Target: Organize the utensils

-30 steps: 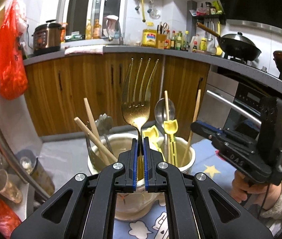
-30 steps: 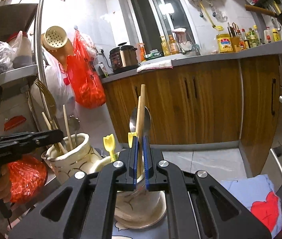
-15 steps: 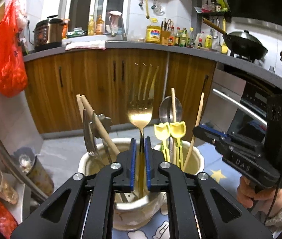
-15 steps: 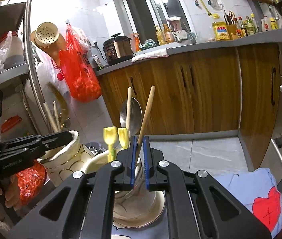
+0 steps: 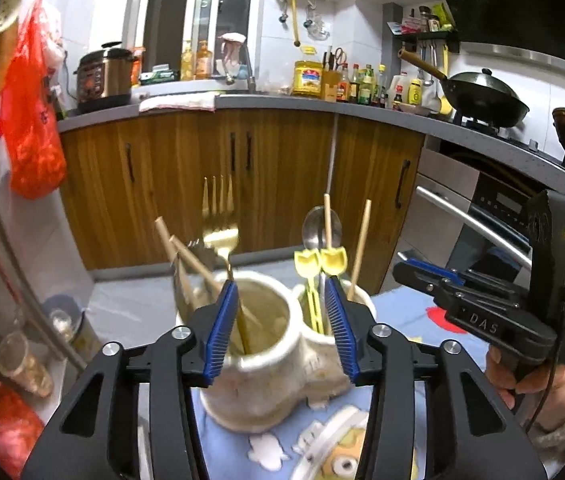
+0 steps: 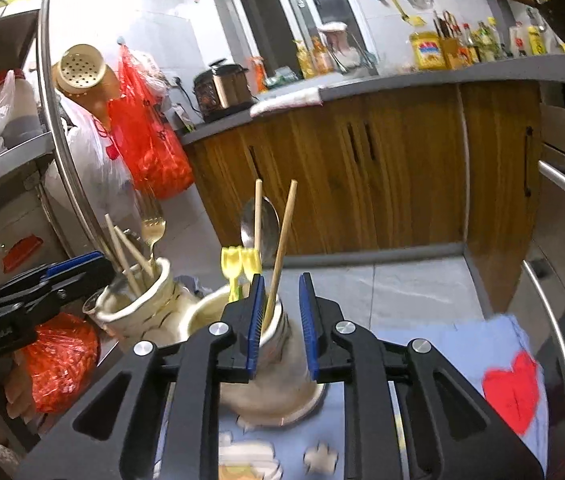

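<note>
A second ago both hand-held grippers were pinched on utensils; now both have let go. The left hand-held gripper point(image 5: 280, 332) is spreading, and the gold fork point(image 5: 222, 236) stands free in the left cup point(image 5: 266, 364) at frame centre, its handle just beside the left pad. The right hand-held gripper point(image 6: 280, 320) is parting more narrowly, with the chopstick point(image 6: 280, 248) leaning loose between its pads in the right cup point(image 6: 278, 372), beside a spoon point(image 6: 260, 220) and yellow-tipped picks point(image 6: 240, 260).
</note>
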Available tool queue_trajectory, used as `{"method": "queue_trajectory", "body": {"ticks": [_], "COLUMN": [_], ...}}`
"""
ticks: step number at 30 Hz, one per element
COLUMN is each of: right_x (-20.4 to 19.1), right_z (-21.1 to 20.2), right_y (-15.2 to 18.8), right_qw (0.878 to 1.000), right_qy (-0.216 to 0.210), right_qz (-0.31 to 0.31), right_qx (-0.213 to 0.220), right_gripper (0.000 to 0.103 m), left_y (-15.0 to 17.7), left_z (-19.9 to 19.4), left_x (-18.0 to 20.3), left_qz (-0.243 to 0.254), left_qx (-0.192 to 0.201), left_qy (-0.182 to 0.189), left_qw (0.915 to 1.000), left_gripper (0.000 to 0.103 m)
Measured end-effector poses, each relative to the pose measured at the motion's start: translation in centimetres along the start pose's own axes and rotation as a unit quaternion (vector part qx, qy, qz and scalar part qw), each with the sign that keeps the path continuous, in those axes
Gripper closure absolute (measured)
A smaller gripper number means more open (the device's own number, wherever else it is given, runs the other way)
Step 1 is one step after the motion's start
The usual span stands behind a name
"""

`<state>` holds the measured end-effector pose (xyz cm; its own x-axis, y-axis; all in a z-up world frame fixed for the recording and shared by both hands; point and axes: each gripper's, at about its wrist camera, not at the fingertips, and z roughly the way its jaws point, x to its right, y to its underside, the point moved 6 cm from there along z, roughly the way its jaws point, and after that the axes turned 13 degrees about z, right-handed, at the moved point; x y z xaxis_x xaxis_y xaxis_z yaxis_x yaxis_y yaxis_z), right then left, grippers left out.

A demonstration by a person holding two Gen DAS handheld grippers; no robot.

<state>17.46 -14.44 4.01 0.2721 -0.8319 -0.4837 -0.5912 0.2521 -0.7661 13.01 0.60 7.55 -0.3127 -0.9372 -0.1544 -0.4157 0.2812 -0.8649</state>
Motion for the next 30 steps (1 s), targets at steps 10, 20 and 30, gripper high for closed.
{"method": "queue_trajectory", "body": {"ticks": [10,20,30], "right_x": [-0.3,-1.3,-1.5], "right_z": [-3.9,-5.6,-6.4], "right_y": [6.2,6.9,6.6], "right_qw": [1.0,0.994,0.993], "right_qy": [0.025,0.032,0.022], "right_qz": [-0.006,-0.088,-0.093], "right_qx": [-0.018,0.05,0.067], "right_gripper": [0.076,0.023,0.005], "left_y": [7.0,9.4,10.2], "left_z": [-2.4,-2.3,-2.1], "left_x": [1.9,1.3,0.7], "left_qz": [-0.052,-0.023,-0.034], "left_qx": [-0.031,0.005,-0.01], "left_qy": [-0.048,-0.137,-0.133], "left_qw": [0.997,0.9903,0.9905], "left_gripper": [0.035,0.008,0.005]}}
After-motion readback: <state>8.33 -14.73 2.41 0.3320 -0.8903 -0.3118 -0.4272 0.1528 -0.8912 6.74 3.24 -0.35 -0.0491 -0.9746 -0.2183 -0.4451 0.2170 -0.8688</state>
